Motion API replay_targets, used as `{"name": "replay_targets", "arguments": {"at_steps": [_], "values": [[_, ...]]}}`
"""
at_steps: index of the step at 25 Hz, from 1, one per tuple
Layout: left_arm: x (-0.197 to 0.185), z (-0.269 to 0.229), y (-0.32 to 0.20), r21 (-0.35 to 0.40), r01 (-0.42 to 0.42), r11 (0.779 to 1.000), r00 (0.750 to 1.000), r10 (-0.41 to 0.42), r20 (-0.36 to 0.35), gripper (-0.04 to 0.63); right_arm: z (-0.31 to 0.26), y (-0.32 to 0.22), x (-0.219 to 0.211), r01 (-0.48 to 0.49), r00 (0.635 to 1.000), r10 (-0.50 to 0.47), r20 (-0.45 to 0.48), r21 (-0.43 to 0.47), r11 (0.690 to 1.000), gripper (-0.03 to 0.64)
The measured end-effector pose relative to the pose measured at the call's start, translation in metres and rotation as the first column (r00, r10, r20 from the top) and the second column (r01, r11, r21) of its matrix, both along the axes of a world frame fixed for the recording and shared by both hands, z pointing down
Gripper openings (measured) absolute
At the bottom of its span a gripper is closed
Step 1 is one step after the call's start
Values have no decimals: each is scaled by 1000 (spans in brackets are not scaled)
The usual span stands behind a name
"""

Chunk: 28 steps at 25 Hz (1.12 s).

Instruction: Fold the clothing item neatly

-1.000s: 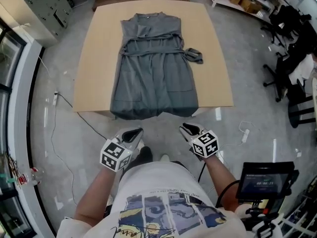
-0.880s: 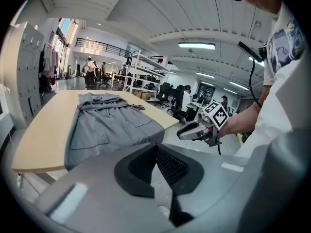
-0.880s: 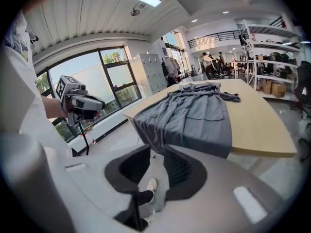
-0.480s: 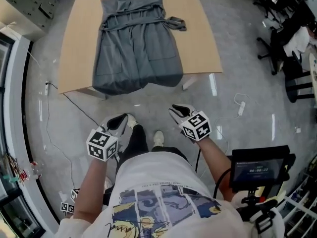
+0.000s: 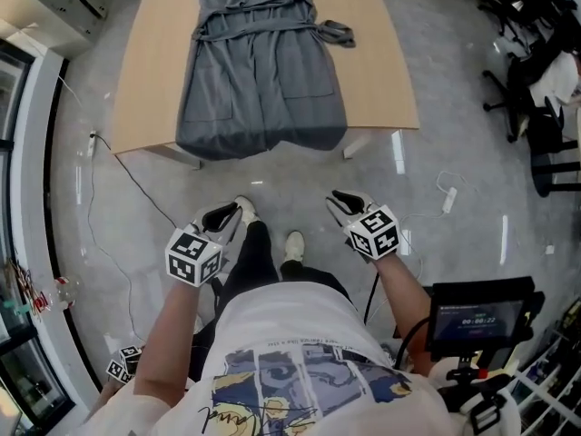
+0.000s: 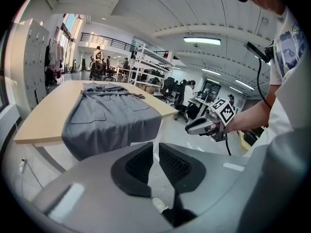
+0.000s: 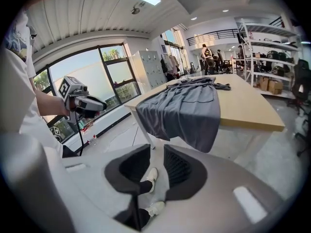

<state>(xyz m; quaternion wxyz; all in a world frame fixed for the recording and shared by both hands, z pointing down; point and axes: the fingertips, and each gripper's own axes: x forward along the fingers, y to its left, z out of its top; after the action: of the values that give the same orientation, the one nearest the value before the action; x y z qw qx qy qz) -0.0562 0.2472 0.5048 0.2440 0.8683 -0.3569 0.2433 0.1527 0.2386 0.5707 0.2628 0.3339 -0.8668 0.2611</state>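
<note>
The grey dress [image 5: 261, 71] lies flat on the far table [image 5: 386, 71], its hem hanging over the near edge. The left gripper [image 5: 221, 218] has just been opening to a slit. The right gripper [image 5: 344, 203] stands apart, and both are apparently empty.

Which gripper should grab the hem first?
Right, marginally: right gripper faces a corner of the garment hem, jaws apart, empty. Left gripper sits offset from its corner, jaws just opening, empty.

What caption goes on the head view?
Left gripper and right gripper, both empty, face a grey dress spread on the table.
</note>
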Motion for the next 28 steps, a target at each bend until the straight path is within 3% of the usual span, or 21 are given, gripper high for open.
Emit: {"name": "replay_targets", "arguments": {"at_steps": [10,14,17,23,28], "values": [[-60,63,-29,-115,85,990,995,-77,70,142,47,-36,13,-8,999,5,-44,-67,998,155],[-100,101,-56,-158,170,973,984,-157,87,183,77,-63,23,-39,997,31,-76,-102,994,184],[-131,130,-83,-159,230,960,972,-219,84,223,104,-92,27,-47,995,37,-96,-96,994,206],[-163,199,-130,-154,269,951,961,-253,114,313,153,-146,52,-95,990,85,-114,-79,992,253],[-177,227,-157,-157,279,947,959,-265,103,368,172,-166,48,-46,994,38,-105,-68,997,261]]}}
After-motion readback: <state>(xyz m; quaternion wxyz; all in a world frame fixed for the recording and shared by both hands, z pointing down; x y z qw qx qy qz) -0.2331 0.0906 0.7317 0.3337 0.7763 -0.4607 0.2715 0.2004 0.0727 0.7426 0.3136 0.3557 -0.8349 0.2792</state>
